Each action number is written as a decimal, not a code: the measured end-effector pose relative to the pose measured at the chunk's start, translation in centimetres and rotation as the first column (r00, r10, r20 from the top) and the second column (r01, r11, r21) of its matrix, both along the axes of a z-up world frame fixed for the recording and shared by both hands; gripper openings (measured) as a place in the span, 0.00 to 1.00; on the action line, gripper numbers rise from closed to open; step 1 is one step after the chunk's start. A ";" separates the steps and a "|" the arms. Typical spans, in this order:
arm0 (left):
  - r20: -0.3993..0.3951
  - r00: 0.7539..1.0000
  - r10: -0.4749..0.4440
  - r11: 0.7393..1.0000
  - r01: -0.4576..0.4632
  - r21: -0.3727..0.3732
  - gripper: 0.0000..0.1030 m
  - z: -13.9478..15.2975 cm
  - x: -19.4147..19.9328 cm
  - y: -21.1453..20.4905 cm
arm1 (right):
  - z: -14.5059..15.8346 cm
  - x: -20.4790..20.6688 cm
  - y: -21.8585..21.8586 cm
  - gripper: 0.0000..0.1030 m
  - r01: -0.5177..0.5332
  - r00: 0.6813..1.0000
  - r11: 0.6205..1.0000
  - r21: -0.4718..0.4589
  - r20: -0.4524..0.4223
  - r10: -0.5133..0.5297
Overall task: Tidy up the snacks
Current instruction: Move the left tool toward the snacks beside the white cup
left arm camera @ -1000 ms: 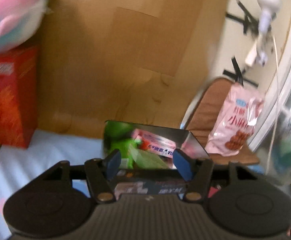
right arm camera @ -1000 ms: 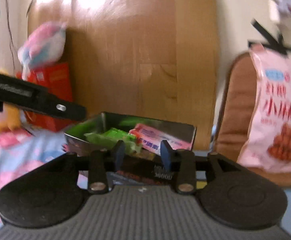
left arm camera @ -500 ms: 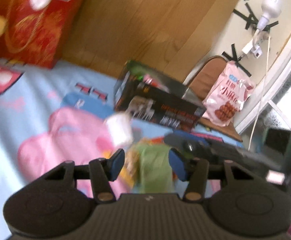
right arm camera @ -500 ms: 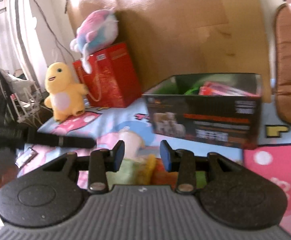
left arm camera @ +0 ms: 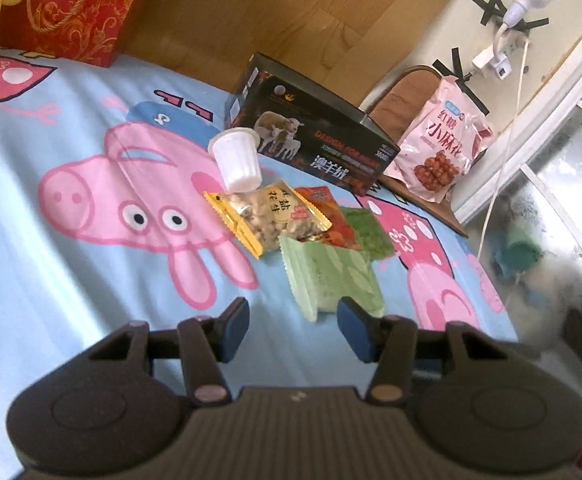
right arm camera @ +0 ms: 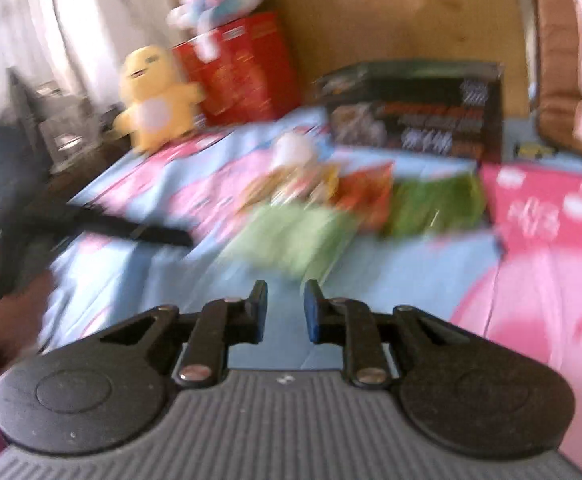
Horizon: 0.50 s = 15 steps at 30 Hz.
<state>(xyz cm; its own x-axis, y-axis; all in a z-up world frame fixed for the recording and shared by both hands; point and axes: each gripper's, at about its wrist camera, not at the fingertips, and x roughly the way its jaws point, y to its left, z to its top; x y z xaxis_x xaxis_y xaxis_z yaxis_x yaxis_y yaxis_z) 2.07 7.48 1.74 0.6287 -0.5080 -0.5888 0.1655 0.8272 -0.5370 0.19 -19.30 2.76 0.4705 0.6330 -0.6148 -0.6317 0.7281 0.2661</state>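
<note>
A black box (left arm camera: pixel 315 140) stands on the cartoon sheet; it also shows in the right wrist view (right arm camera: pixel 415 112). In front of it lie a white jelly cup (left arm camera: pixel 237 160), a yellow peanut packet (left arm camera: pixel 267 216), an orange-red packet (left arm camera: pixel 331 220), a dark green packet (left arm camera: pixel 367 228) and a pale green packet (left arm camera: pixel 331 280). My left gripper (left arm camera: pixel 293 320) is open and empty, just short of the pale green packet. My right gripper (right arm camera: pixel 285 310) is open and empty, near the same blurred pale green packet (right arm camera: pixel 291 236).
A red gift bag (left arm camera: pixel 71 8) and a yellow plush (right arm camera: pixel 155 96) stand at the back left. A pink snack bag (left arm camera: pixel 439 148) leans on a brown cushion (left arm camera: pixel 403 96) at the right. The left gripper's arm (right arm camera: pixel 103 224) reaches across the right wrist view.
Both grippers have pulled back from above the black box and lowered toward the loose snacks on the sheet. Both stay open and empty.
</note>
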 end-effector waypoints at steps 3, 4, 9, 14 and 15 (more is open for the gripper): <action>0.004 1.000 0.003 1.000 -0.003 0.003 0.48 0.3 0.2 -0.2 | 0.2 -1.3 0.0 0.43 0.033 0.996 0.997 -0.067 0.083 -0.027; 0.006 1.000 0.003 1.000 -0.003 0.009 0.48 0.5 0.3 -0.3 | 0.2 -1.2 0.1 0.43 0.049 0.994 0.995 -0.084 0.099 -0.041; 0.011 1.000 -0.004 0.998 0.003 0.070 0.51 1.1 1.6 -1.6 | -0.5 0.9 0.8 0.43 0.094 0.987 0.989 -0.115 0.138 -0.078; -0.021 0.999 -0.026 0.995 0.028 0.100 0.51 0.5 3.6 -3.2 | -0.9 2.3 1.7 0.43 0.090 0.985 0.991 -0.102 0.159 -0.074; -0.027 0.999 -0.037 0.994 0.040 0.102 0.49 0.3 3.9 -3.6 | -0.9 2.5 1.8 0.43 0.093 0.984 0.991 -0.096 0.157 -0.077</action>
